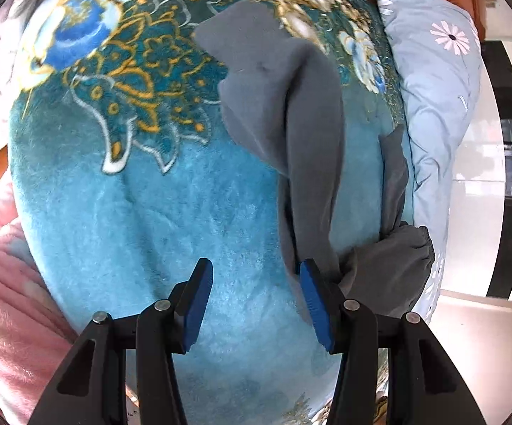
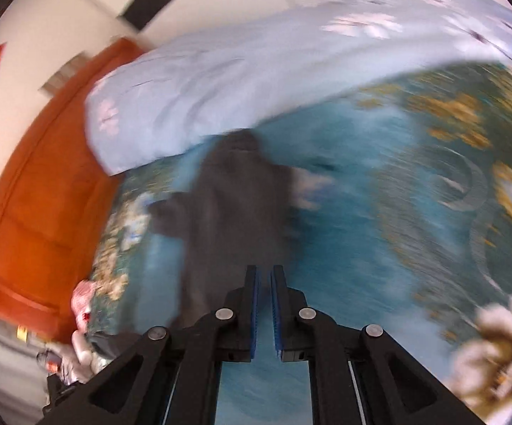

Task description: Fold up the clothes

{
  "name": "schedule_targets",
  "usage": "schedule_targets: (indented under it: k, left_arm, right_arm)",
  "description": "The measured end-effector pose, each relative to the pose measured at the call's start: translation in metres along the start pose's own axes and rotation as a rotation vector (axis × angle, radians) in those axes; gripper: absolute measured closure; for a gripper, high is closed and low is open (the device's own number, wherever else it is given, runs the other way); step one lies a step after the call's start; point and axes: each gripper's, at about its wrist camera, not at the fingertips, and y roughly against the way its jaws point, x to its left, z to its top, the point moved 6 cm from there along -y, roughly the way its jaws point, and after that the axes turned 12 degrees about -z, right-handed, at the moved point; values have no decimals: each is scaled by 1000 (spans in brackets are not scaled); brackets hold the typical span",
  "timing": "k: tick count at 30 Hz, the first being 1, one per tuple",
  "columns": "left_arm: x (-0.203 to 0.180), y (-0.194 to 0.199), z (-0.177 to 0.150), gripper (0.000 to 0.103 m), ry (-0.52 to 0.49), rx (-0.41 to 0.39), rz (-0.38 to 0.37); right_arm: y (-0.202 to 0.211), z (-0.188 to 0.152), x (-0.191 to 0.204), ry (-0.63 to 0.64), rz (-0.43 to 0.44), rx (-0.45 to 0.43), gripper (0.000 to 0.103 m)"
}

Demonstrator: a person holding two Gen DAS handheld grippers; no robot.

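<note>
A grey garment (image 1: pixel 312 124) lies crumpled on a teal plush blanket (image 1: pixel 149 194) with gold and blue flowers. One elastic cuff (image 1: pixel 422 244) hangs toward the blanket's right edge. My left gripper (image 1: pixel 256 265) is open just above the blanket. Only blanket shows between its blue pads, and the grey cloth lies just beyond the right finger (image 1: pixel 312 283). In the blurred right wrist view the garment (image 2: pixel 234 205) stretches away in front of my right gripper (image 2: pixel 265 269). Its pads stand a narrow slit apart, and I see nothing pinched between them.
A pale blue flowered quilt (image 1: pixel 439 88) (image 2: pixel 238 81) lies along the blanket's far side. An orange wooden headboard (image 2: pixel 36 194) stands behind it. Pink fluffy bedding (image 1: pixel 4 301) is bunched at the left. White floor (image 1: pixel 478 248) lies beyond the bed.
</note>
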Motion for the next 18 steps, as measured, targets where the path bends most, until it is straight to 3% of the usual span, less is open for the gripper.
schedule_targets:
  k: [1,3,7,11,14,18]
  left_arm:
    - [-1,1,1,51,-10,-6,3]
    - [-1,4,2,51,-15,-15,6]
    - [9,16,7,51,-3,-39,6]
    - [17,25,12,51,-2,-61,16]
    - [20,26,14,51,-3,-58,26]
    - [24,30,16,51,-12,-56,43]
  right_arm:
    - [-10,1,21,23,12,5,82]
    - [-35,0,66,47,34,40,29]
    - [-88,-11,125,82,-12,119,27]
    - [-141,-10,164,177,-166,130,27]
    - [-174,-9,164,195,-310,161,27]
    - [-198,-8,147,218,-436,212,27]
